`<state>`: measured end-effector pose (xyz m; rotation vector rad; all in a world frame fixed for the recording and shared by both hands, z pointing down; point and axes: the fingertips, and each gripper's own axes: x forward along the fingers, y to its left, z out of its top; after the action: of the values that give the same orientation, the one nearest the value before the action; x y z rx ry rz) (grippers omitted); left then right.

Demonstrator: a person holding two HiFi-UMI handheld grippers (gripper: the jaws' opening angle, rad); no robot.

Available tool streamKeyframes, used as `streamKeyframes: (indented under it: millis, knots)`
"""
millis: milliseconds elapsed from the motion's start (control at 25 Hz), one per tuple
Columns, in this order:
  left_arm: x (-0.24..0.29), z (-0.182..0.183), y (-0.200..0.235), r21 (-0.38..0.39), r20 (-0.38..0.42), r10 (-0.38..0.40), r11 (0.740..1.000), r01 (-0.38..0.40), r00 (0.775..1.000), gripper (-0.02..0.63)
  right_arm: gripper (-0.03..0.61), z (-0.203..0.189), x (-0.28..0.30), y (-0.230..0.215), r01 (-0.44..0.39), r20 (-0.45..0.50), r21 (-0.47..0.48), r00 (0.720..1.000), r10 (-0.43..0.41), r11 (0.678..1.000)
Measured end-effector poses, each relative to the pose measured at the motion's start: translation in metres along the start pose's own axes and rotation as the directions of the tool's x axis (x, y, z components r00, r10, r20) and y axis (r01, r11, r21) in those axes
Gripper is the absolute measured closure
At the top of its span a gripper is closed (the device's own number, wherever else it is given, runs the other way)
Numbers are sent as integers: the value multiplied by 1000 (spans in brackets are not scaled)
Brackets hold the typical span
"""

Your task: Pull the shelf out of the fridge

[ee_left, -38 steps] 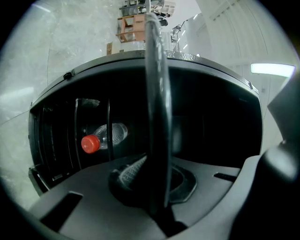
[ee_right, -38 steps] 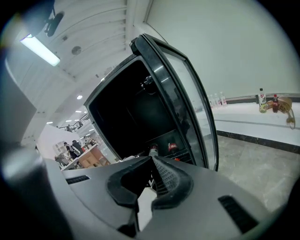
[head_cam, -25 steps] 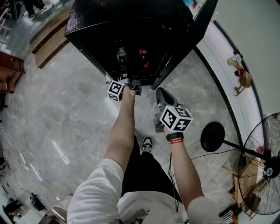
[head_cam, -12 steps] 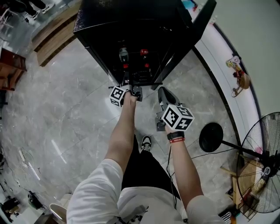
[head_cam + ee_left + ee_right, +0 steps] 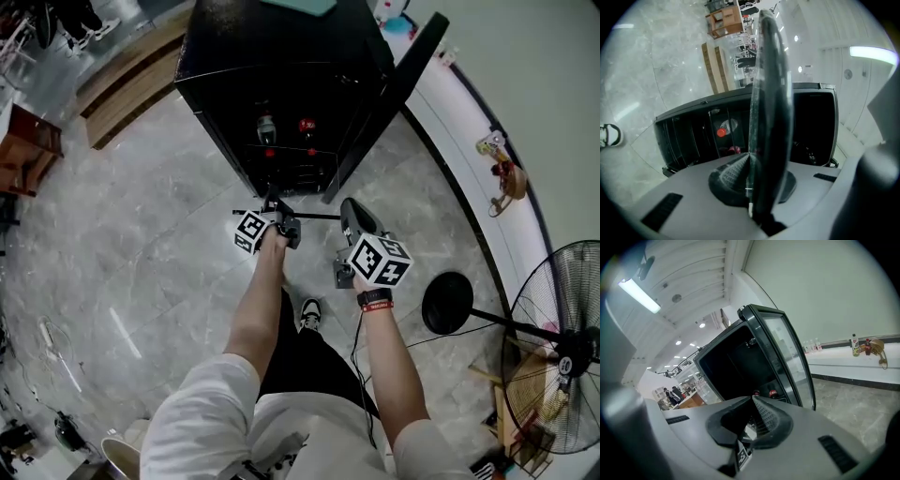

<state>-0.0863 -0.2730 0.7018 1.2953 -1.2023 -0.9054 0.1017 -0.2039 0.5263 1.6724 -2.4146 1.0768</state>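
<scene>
- Shelf (image 5: 314,217) hangs edge-on just in front of the fridge's (image 5: 281,75) open front. As far as the head view shows, it is clear of the cabinet, above the marble floor (image 5: 141,234).
- Left gripper (image 5: 281,223) is clamped tight on the shelf's near edge. Its own view shows the dark sheet standing upright between the pads.
- Right gripper (image 5: 350,211) has its jaws together on nothing, just beside the shelf's right end.
- Risk: a single pinch at one edge of so wide a sheet could let it swing, slip free and strike the floor.
- Risk: turning away could knock the free end against the open door (image 5: 384,103) or the fridge's lower front edge.
- Bottles (image 5: 267,127) stand inside near the front, so a stray swing might tip them.
</scene>
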Motion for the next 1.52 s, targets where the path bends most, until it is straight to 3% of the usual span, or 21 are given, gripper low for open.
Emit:
streamKeyframes:
  millis: [160,440,760,1000,1160,1400,1520]
  knots:
    - [-22,2,-24,104,-63,36,994,-29,997,588,563,3,-18,-5,15,3,20,1000,-15,1000]
    - [-77,12,-82,311,-125,95,949,-52,988,588,563,15,-55,-3,14,9,32,1000,-15,999]
    - [-145,26,-171,500,-133,81,866,-4,988,589,563,36,-89,22,-24,29,3,999,24,1000]
    - [-188,27,-231,608,-134,63,793,32,989,588,563,51,-107,56,-78,43,-82,996,82,994]
    - [-212,29,-265,693,-114,58,720,37,992,589,563,63,-120,77,-108,61,-139,991,117,985]
    - [-244,25,-300,841,-91,102,540,22,991,589,563,78,-142,97,-108,85,-231,988,131,967]
    - [-257,24,-312,885,-68,114,465,7,991,589,563,84,-150,106,-117,96,-245,985,144,962]
